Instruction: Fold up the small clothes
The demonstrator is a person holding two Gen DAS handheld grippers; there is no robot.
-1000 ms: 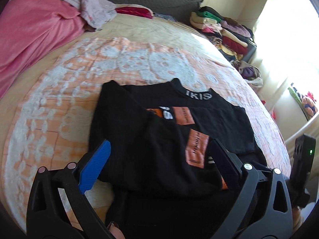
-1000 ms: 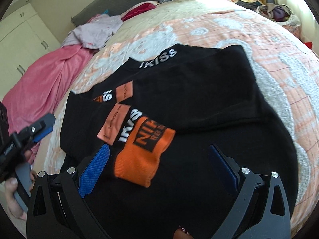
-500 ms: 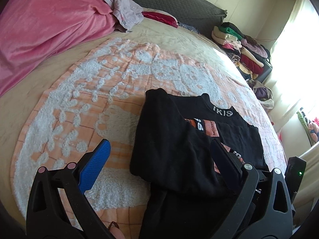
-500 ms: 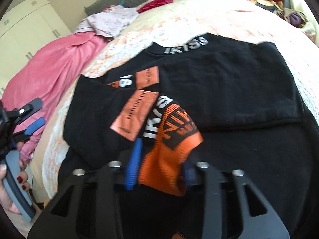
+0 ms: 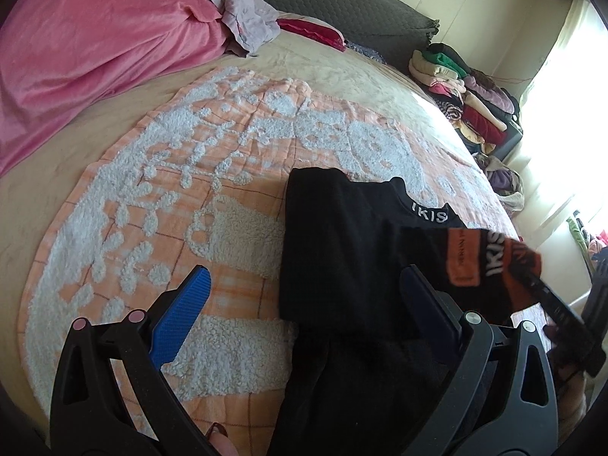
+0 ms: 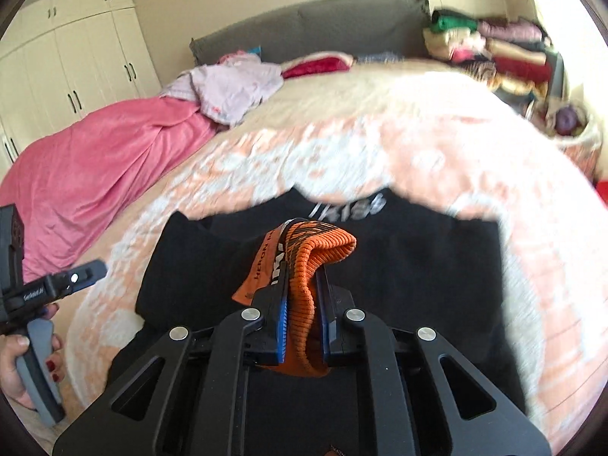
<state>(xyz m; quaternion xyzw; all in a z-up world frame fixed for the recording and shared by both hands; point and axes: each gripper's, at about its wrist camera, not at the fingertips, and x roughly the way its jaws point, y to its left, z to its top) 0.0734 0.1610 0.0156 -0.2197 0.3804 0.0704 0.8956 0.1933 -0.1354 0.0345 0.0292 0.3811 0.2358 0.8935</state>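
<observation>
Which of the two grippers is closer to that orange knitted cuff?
Right. The right gripper is shut on the orange cuff, lifting it above the black sweater. The left gripper is open, off to the cuff's left, holding nothing.

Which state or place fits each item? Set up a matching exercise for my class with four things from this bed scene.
Things:
1. orange cuff
2. left gripper
3. pink blanket
4. folded clothes stack

States or places:
a. open, holding nothing
b. piled beside the bed near the window
c. pinched in the right gripper
d. heaped along the bed's left side

Pairs: 1-c, 2-a, 3-d, 4-b
</observation>
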